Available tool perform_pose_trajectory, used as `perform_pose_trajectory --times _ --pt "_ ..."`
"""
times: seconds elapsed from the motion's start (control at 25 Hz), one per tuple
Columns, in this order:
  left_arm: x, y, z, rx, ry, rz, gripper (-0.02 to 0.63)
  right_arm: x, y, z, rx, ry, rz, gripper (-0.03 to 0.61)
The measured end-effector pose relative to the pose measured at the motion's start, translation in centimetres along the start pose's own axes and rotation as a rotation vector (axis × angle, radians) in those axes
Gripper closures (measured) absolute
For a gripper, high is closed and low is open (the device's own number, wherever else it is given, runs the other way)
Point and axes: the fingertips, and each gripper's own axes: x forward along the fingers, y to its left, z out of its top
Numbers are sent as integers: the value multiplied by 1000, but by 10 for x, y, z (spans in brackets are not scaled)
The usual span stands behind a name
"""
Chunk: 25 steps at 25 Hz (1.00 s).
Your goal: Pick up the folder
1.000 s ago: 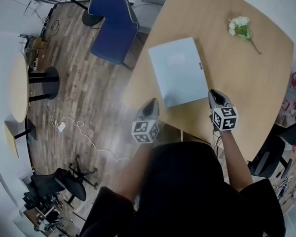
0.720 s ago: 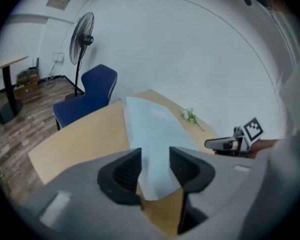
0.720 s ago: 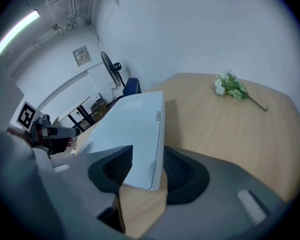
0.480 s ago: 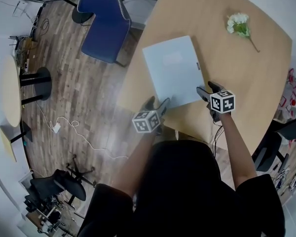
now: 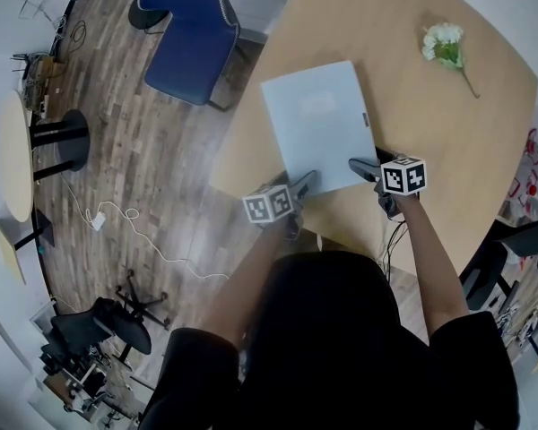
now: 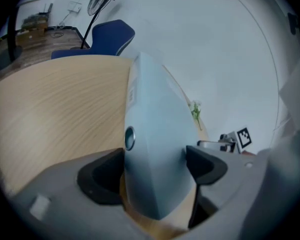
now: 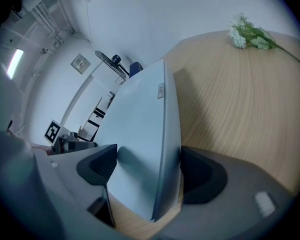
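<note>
A pale blue folder (image 5: 318, 124) lies flat on the round wooden table (image 5: 448, 150), its near edge toward me. My left gripper (image 5: 305, 184) is at the folder's near left corner and my right gripper (image 5: 366, 168) at its near right corner. In the left gripper view the folder's corner (image 6: 155, 134) sits between the jaws of the left gripper (image 6: 155, 171), with a gap on one side. The right gripper view shows the folder (image 7: 140, 134) between the jaws of the right gripper (image 7: 147, 169). Both pairs of jaws have just been opening and stand wide around the folder.
A sprig of white flowers (image 5: 444, 47) lies at the table's far right. A blue chair (image 5: 188, 34) stands beyond the table's left edge. On the wooden floor to the left are a white cable (image 5: 117, 222), a black stool (image 5: 67, 137) and a small round table (image 5: 13, 155).
Both grippers have come down and forward from the table's near edge to the folder's near corners. Their jaws, shut a second ago, now stand open around those corners.
</note>
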Motion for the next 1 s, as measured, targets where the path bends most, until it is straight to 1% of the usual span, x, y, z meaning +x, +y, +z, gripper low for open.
perform_pose_trajectory --times 0.08,0.16,0.36,0.48,0.56,0.68,0.76,0.88,1.0 --pt "2 2 0 -5 -1 6 221 3 -3 -1 30 -1 24 175" --pt "5 3 0 1 -2 13 228 4 -5 -1 37 1 29 172" --pt "1 1 -4 30 4 27 233 2 -1 -4 21 28 34 183" --pt "-4 1 -1 69 -13 56 232 2 4 -3 -11 2 19 192" --pt "-12 -3 6 112 -50 66 232 0 12 -1 -17 -38 10 201" --pt "-28 -14 19 195 -121 60 231 -8 24 -2 27 -102 32 202" --pt "-38 -22 21 246 -142 56 232 -15 32 -6 40 -134 39 202" --pt "-53 -39 22 341 -152 58 230 -31 46 -10 14 -167 34 202" --pt "-67 -66 31 433 -177 40 230 -55 59 -1 -32 -221 18 202"
